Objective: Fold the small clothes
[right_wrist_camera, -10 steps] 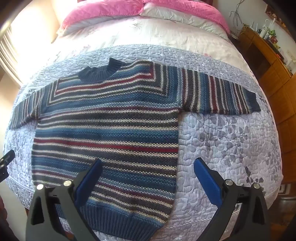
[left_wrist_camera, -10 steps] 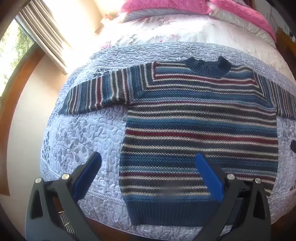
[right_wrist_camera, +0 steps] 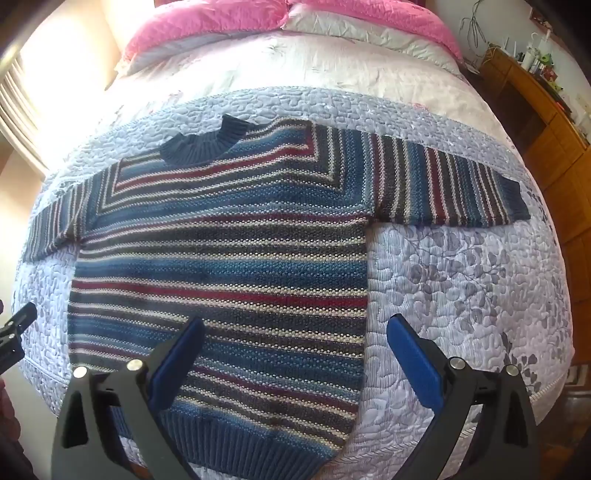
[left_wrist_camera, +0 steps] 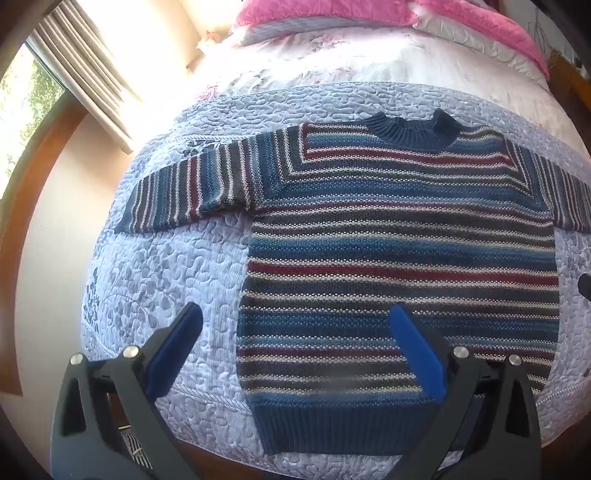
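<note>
In the left wrist view, the left gripper (left_wrist_camera: 295, 354) sits nearest the camera at 6 o'clock, its jaws spread wide and holding nothing. One blue pad (left_wrist_camera: 175, 356) hangs over the quilt, the other over the lower part of the sweater. In the right wrist view the right gripper (right_wrist_camera: 295, 356) is likewise wide apart and empty, one pad over the sweater's lower body, the other over bare quilt toward 4 o'clock. Neither tool touches the cloth as far as the pictures show.

Just beyond the grippers the striped sweater (left_wrist_camera: 399, 258) lies flat, front up, on a pale lilac quilt (left_wrist_camera: 155, 266). Its dark blue ribbed hem is nearest, close to the foot edge of the bed, and its dark ribbed collar (left_wrist_camera: 410, 129) points away toward 12 o'clock. Both sleeves are stretched straight out: one toward 9 o'clock in the left view, the other (right_wrist_camera: 450, 184) toward 2 o'clock in the right view. The body is unfolded.

At 9 o'clock in the right view the black tip of the other gripper shows at the frame edge.

Farther off, past the quilt's far border, lies a pale flowered bedspread (right_wrist_camera: 295, 62), and at 12 o'clock pink pillows (right_wrist_camera: 207, 22). A curtain (left_wrist_camera: 88, 74) and window are at 10 o'clock in the left view; a wooden dresser (right_wrist_camera: 546, 122) stands at 2 o'clock in the right view.
</note>
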A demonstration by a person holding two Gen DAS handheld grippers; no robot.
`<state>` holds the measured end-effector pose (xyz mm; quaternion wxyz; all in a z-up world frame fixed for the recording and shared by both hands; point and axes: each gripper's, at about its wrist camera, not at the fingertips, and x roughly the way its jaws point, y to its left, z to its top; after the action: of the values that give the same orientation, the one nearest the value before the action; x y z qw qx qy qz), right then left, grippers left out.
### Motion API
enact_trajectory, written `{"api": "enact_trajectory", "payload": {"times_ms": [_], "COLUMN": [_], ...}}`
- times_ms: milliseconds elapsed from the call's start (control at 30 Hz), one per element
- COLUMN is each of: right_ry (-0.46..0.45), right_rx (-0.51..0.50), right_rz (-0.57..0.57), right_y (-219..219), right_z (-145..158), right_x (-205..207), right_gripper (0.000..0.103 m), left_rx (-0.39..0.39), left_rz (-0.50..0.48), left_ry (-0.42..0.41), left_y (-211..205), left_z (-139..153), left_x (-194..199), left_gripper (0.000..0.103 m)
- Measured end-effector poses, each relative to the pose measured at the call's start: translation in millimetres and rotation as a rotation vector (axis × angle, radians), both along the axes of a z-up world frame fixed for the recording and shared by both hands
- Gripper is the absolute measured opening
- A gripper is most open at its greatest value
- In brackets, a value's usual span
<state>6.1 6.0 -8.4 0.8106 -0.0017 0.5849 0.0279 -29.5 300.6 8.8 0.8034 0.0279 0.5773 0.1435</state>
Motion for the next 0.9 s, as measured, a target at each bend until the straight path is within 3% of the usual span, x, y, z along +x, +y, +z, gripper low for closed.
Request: {"api": "enact_trajectory", "payload": {"times_ms": [900], "right_ry": [-0.01], "right_rx": [-0.007], "right_rz": [-0.001], "right_y": [3.7], "right_z": [-7.7], "right_x": [0.0], "right_gripper": [0.099], "left_rx": [-0.027], "left_rz": [-0.018], "left_ry": [0.001], "left_y": [3.0], "left_z": [-12.0], "left_x": [4.0], "left_gripper": [0.1]}}
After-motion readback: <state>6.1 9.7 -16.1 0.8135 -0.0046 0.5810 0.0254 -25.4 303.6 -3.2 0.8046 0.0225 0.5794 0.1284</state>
